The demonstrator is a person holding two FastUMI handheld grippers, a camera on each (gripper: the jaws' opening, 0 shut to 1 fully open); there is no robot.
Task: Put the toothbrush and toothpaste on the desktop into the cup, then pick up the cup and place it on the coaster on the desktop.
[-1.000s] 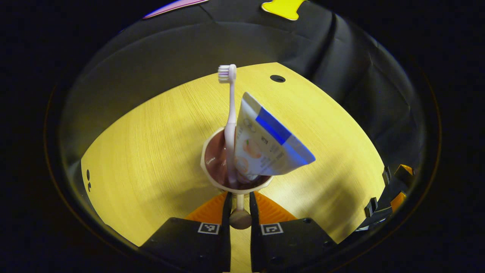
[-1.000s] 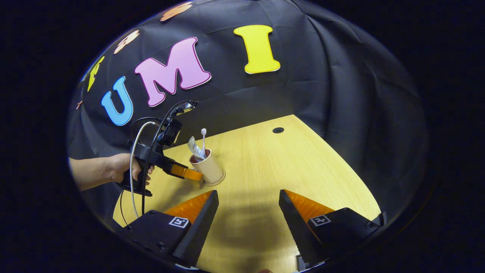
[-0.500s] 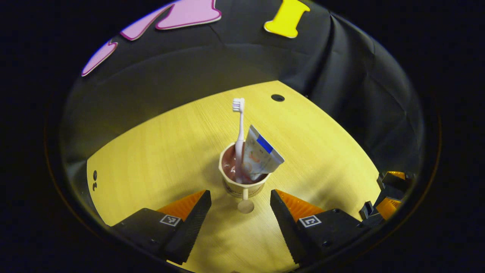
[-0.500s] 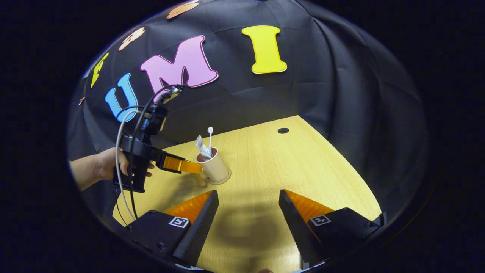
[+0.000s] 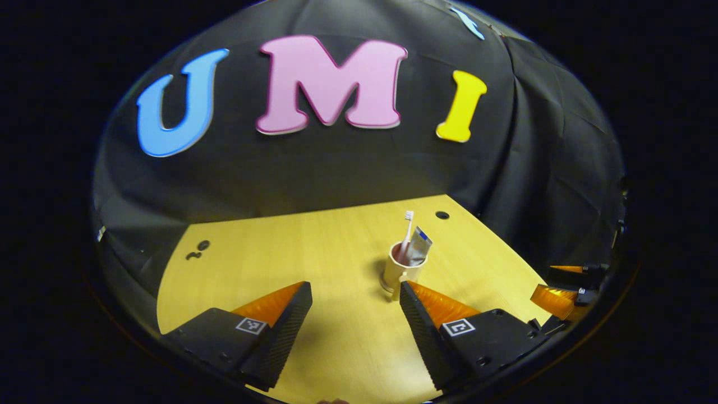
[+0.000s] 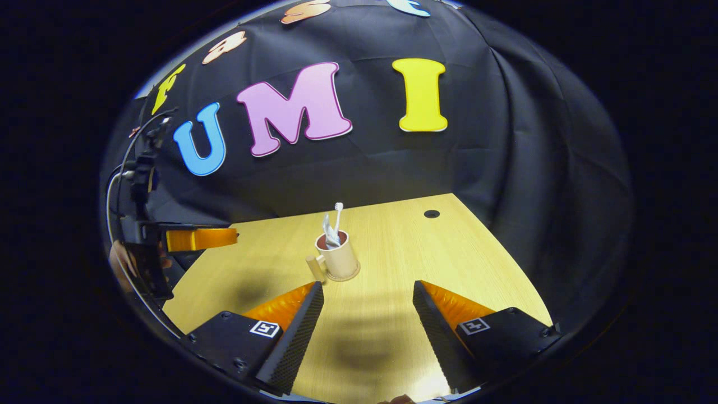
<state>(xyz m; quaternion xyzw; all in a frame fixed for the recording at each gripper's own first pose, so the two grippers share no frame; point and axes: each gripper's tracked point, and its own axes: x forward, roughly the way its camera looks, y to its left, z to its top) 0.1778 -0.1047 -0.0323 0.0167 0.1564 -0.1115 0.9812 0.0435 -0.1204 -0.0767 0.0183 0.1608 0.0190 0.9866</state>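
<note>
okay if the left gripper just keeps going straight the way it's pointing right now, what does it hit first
Probably nothing on the table. The left gripper has its jaws open over bare desktop, and the cup sits off toward its right jaw rather than between them. Straight ahead is the booth wall, though depth is hard to judge.

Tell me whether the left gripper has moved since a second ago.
Yes. The left gripper has backed off leftward from the beige handled cup, fingers now open.

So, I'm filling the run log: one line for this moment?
cup on coaster | toothbrush, toothpaste inside | left gripper open | right gripper open
</note>
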